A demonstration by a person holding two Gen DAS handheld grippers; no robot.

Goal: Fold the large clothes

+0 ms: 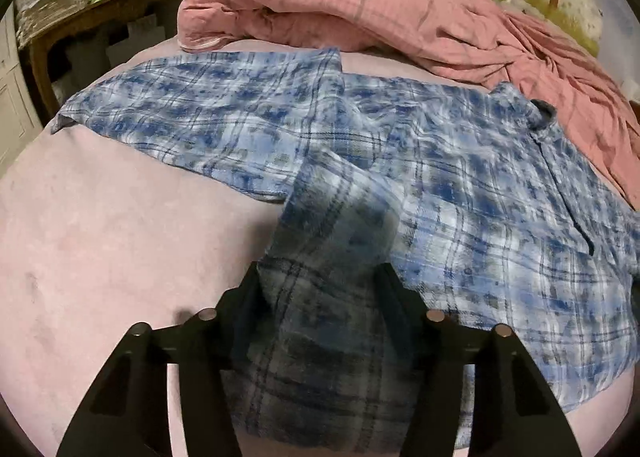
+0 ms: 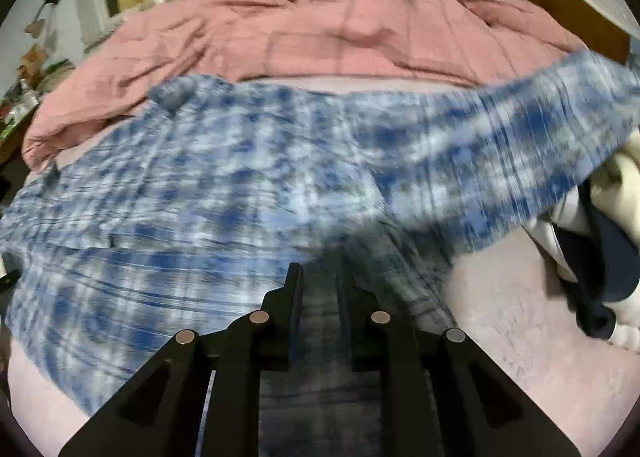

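Pink bed (image 1: 100,237), cluttered wooden desk (image 1: 100,13)

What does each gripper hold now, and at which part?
Both hold the blue plaid shirt. The left gripper pinches its bottom hem near one side; the right gripper pinches the hem near the other side.

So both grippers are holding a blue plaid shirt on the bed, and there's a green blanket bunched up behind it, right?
Not quite: the blanket bunched behind the blue plaid shirt is pink, not green, as the left wrist view shows. The rest holds: the left gripper and right gripper each have shirt cloth between their fingers.
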